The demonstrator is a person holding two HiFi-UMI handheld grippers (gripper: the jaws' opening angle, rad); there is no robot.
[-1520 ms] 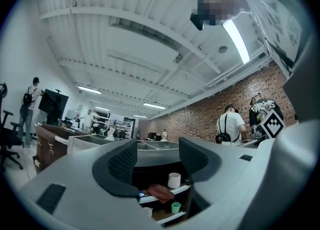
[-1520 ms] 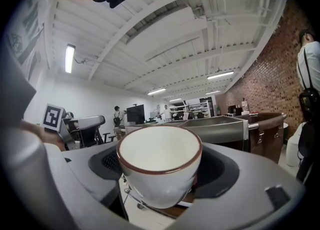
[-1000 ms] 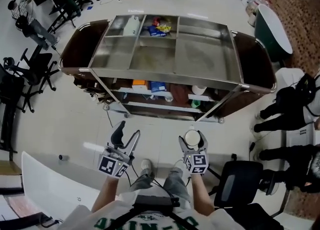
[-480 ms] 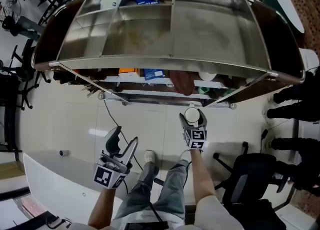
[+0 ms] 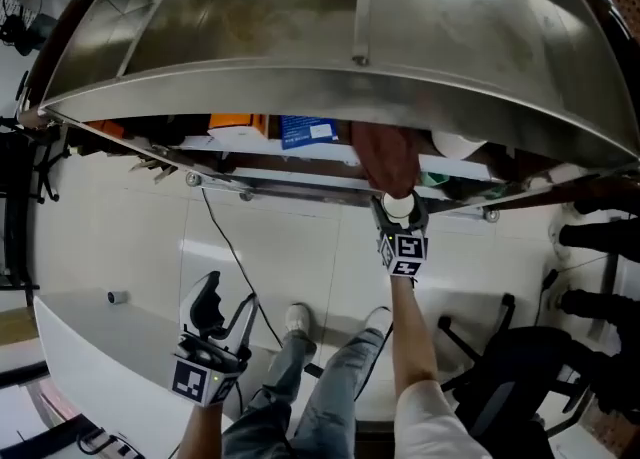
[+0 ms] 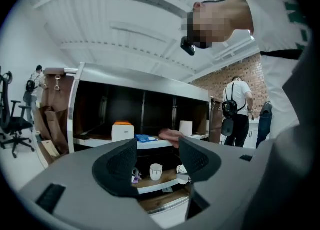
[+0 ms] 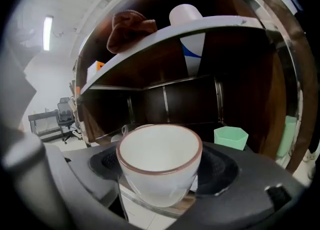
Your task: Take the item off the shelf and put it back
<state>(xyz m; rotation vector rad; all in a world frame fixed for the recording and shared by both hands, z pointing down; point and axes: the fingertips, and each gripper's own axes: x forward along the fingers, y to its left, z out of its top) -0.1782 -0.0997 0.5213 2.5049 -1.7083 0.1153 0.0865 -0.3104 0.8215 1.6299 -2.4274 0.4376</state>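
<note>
The right gripper is clenched on a white, brown-rimmed cup, upright just before the shelf unit's lower level. The person would do well to keep it level, clear the lip, and seat it beside the green tub before releasing. The left gripper hangs open and empty over pale tiled floor.

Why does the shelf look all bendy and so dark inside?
Head view: the wide lens bows the steel shelf top into an arch. Right gripper view: the shelf board curves, the corners go black, and the white cup shows bright against the shadowed inside. Left gripper view: the compartments sit in shadow.
</note>
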